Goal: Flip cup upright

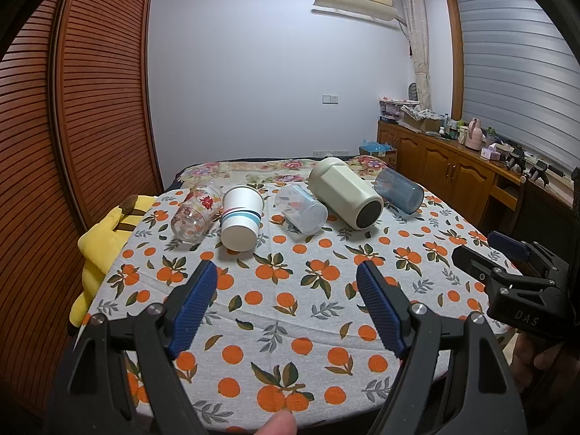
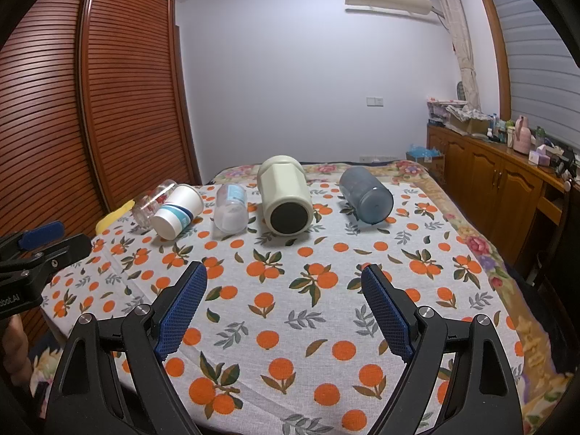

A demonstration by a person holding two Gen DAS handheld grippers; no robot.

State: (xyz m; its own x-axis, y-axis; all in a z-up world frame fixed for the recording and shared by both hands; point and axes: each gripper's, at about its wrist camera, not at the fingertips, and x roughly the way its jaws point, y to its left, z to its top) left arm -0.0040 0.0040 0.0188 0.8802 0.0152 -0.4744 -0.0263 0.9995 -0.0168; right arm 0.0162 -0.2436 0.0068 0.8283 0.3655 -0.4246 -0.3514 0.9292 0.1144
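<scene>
Several cups lie on their sides in a row across the far part of the table: a clear glass with red print [image 1: 195, 214] [image 2: 154, 201], a white paper cup with blue stripes [image 1: 241, 217] [image 2: 177, 210], a clear plastic cup [image 1: 301, 208] [image 2: 231, 208], a large cream cup [image 1: 344, 192] [image 2: 286, 195], and a blue-grey cup [image 1: 398, 190] [image 2: 366, 194]. My left gripper [image 1: 286, 272] is open and empty, well short of the cups. My right gripper [image 2: 284, 275] is open and empty, also short of them. Each gripper shows at the other view's edge.
The table carries an orange-print cloth [image 1: 290, 311] [image 2: 290, 290]. A yellow plush toy [image 1: 105, 239] lies at its left edge by a slatted wooden wardrobe [image 1: 72, 108]. A wooden sideboard with clutter [image 1: 453, 159] stands on the right.
</scene>
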